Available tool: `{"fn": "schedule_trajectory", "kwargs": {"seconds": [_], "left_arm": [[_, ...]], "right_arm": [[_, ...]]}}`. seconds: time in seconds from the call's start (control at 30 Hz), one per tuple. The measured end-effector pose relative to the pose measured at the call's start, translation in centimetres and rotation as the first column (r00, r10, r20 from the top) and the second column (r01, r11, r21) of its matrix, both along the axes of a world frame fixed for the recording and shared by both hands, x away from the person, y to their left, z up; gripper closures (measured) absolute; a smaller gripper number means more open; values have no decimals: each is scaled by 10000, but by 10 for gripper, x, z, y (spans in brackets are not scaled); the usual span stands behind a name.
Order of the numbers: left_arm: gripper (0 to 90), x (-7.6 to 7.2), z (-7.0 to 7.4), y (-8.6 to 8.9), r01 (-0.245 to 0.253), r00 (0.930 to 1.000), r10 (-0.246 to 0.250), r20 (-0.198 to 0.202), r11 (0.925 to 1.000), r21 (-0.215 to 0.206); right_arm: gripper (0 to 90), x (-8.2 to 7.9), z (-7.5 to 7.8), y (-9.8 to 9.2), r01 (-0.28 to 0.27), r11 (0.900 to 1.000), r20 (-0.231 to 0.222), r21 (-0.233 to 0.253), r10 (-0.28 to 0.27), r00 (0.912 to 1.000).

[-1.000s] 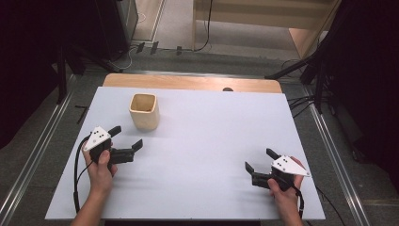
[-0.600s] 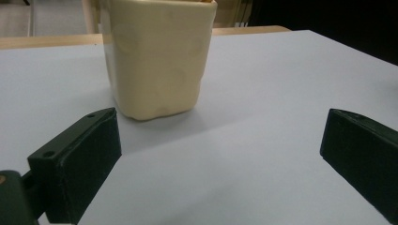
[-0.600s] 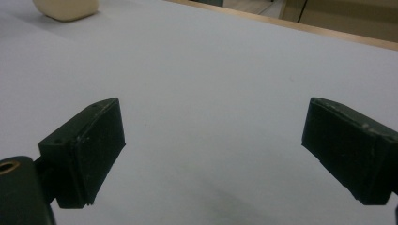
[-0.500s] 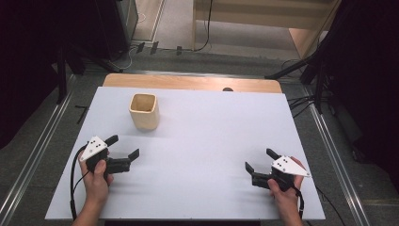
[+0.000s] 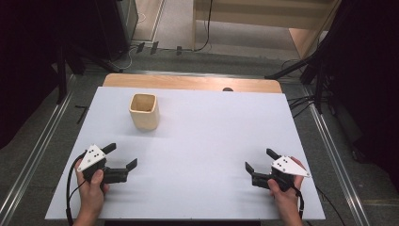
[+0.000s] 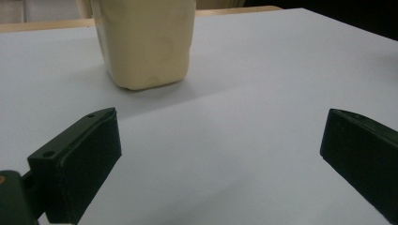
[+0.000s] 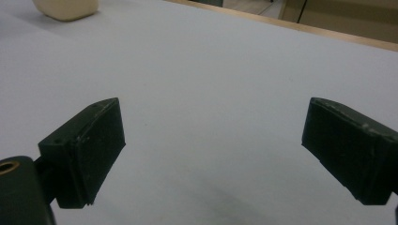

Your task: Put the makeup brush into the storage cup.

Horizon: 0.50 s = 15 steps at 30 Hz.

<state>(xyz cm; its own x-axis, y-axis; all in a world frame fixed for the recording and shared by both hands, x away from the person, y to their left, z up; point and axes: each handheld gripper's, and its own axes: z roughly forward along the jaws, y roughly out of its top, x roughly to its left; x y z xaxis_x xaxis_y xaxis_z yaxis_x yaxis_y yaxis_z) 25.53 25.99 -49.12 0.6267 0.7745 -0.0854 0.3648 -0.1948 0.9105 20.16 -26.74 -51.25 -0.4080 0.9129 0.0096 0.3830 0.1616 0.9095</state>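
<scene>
Left gripper point(image 5: 121, 157) and right gripper point(image 5: 260, 161) both released, empty. Risk: the left clips and topples the cup point(image 5: 144, 111) at 1 o'clock.

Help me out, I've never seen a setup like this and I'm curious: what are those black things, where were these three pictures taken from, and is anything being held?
No robot here: a person holds hand-operated tongs in each hand. The high view looks down on a white table. There, the left tongs sit at the near left and the right tongs at the near right.

The other two pictures come from small cameras riding on the tongs, looking along their black jaws. In both, the jaws stand wide apart with only bare table between them, so nothing is held.

One thing stands on the table: a cream, square-sided cup, upright and open-topped. It stands just ahead of the left tongs, close up in the left gripper view.
</scene>
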Motion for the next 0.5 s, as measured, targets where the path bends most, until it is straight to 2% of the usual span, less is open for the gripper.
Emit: {"fn": "schedule_trajectory", "kwargs": {"seconds": [0.23, 0.37, 0.5], "left_arm": [[0, -7, 1, 7, -11, 10000, 10, 70, 9999, 160], [0, -10, 2, 8, 3, 9999, -12, 164, 9984, 567], [0, -14, 3, 11, 93, 9998, -106, 170, 9973, 733]], "right_arm": [[62, 0, 0, 0, -3, 10000, -11, -16, 3, 10000], [62, 0, 0, 0, -10, 10000, 1, -22, 10, 10000], [62, -1, 0, -1, 15, 10000, 17, -50, -15, 10000]]}}
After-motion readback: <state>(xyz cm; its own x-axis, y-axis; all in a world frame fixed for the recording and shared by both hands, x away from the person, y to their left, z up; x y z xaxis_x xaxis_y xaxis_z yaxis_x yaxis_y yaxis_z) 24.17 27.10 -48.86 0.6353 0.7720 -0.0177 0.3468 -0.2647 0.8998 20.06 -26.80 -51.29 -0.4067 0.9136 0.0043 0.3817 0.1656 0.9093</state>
